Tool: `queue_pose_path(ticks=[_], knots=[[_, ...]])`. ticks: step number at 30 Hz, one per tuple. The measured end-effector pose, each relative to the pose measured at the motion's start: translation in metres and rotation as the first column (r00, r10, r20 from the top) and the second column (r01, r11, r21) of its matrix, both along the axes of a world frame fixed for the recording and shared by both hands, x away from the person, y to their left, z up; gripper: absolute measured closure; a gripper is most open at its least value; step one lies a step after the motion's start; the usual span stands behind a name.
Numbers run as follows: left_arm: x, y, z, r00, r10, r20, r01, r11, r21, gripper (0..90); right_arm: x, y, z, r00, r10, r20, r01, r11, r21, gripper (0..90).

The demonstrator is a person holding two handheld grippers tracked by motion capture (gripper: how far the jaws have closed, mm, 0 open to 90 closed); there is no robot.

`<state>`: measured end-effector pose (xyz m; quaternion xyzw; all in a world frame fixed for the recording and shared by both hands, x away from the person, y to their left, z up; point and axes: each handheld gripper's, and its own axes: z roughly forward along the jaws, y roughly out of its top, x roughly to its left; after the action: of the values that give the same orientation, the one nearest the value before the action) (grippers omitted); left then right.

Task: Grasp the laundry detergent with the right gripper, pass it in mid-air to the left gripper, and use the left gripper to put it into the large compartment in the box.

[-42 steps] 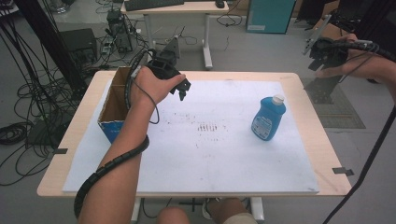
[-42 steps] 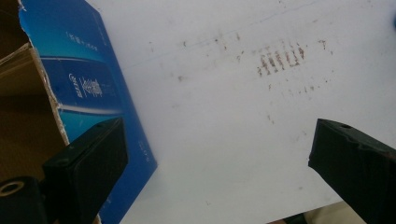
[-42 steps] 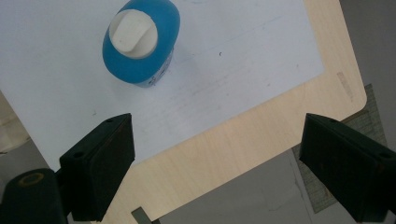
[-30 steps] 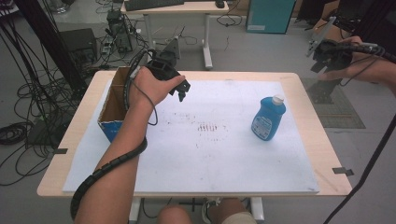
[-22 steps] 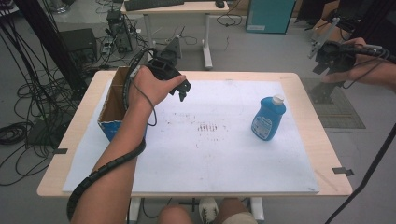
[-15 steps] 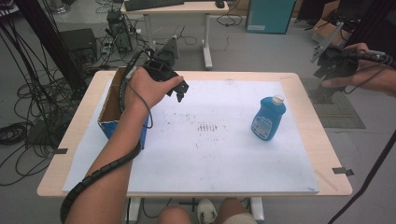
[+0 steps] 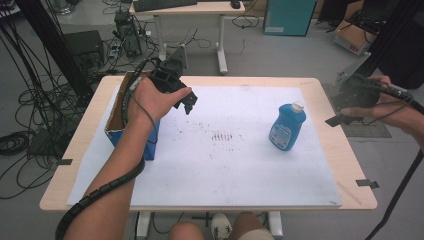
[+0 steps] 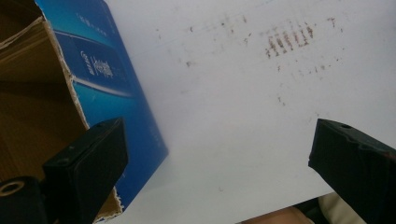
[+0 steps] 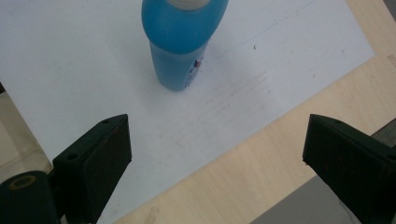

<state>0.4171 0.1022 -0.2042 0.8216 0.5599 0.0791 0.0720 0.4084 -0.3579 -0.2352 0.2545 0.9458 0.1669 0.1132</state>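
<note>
Step in hand: we judge this to be the approach; neither tool has taken anything yet.
Right tool (image 7: 345, 111): its jaws stand wide apart and hold nothing; it hangs beyond the right edge of the light wooden table (image 7: 345, 165).
Blue plastic bottle with a white cap (image 7: 286, 126): it stands upright on the white paper sheet (image 7: 235, 170), ahead of the right tool and a little to its left, well apart from the jaws.
Left tool (image 7: 186, 104): also wide open and empty; the open blue cardboard box (image 7: 122, 117) lies just beside its left jaw.
Next move: we think the right tool must travel forward and down until the bottle's body stands between the jaws, then close on it gently, because the bottle is tall and may tip.
</note>
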Motion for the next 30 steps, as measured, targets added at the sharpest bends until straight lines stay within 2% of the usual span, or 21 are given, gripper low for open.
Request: queue_pose_path(ticks=[3,4,5,7,8,9,11,13,16,19,24,26,27,30], knots=[[0.0,0.0,-0.001,1.0,0.004,-0.002,-0.004,1.0,-0.005,5.1,-0.004,-0.001,-0.01,0.9999,-0.011,-0.003,0.011,0.9997,0.02,7.6],[0.0,0.0,-0.002,1.0,0.006,-0.004,-0.006,1.0,-0.006,5.1,-0.005,-0.001,-0.015,0.9997,-0.024,0.003,0.023,0.999,0.039,7.4],[0.0,0.0,-0.003,1.0,0.003,-0.002,-0.003,1.0,0.0,5.1,-0.006,-0.001,-0.018,0.9997,-0.024,-0.004,0.025,0.999,0.037,7.3],[0.0,-0.001,-0.003,1.0,0.0,-0.008,0.0,1.0,0.0,5.1,-0.009,-0.001,-0.027,0.999,-0.045,0.002,0.045,0.9968,0.066,6.8],[0.0,-0.001,-0.004,1.0,0.009,-0.003,-0.009,0.9999,-0.012,5.1,-0.009,-0.001,-0.029,0.9989,-0.047,-0.002,0.047,0.9968,0.064,6.8],[0.0,-0.002,-0.005,0.9999,0.01,-0.005,-0.01,0.9998,-0.016,5.1,-0.011,-0.001,-0.034,0.9981,-0.061,0.008,0.06,0.994,0.092,6.8],[0.001,-0.002,-0.005,0.9999,0.002,-0.014,-0.002,1.0,-0.01,5.1,-0.013,-0.001,-0.04,0.9972,-0.073,0.02,0.07,0.9907,0.117,6.7],[0.001,-0.003,-0.006,0.9999,0.0,-0.015,0.0,1.0,-0.004,5.1,-0.014,0.0,-0.047,0.997,-0.066,0.04,0.06,0.988,0.143,6.3],[0.001,-0.004,-0.006,0.9999,0.001,-0.015,-0.001,1.0,-0.003,5.1,-0.017,0.002,-0.056,0.995,-0.09,0.043,0.081,0.9813,0.175,5.4],[0.0,-0.004,-0.006,0.9999,0.001,-0.017,-0.001,1.0,-0.001,5.1,-0.019,0.006,-0.064,0.9926,-0.103,0.063,0.091,0.9798,0.178,4.6],[-0.001,-0.003,-0.005,0.9999,-0.001,-0.014,0.001,1.0,0.007,5.1,-0.02,0.013,-0.076,0.9899,-0.115,0.082,0.095,0.9724,0.213,4.5],[-0.001,-0.003,-0.005,0.9999,0.002,-0.014,-0.002,1.0,0.006,5.1,-0.02,0.016,-0.08,0.9877,-0.126,0.094,0.101,0.967,0.234,4.4],[-0.002,-0.003,-0.005,0.9999,0.002,-0.014,-0.002,1.0,0.006,5.1,-0.022,0.019,-0.083,0.9846,-0.154,0.083,0.129,0.9602,0.248,4.5],[-0.001,-0.002,-0.005,0.9999,-0.002,-0.014,0.002,0.9999,0.011,5.1,-0.022,0.023,-0.089,0.9786,-0.188,0.084,0.158,0.9466,0.281,4.3]])
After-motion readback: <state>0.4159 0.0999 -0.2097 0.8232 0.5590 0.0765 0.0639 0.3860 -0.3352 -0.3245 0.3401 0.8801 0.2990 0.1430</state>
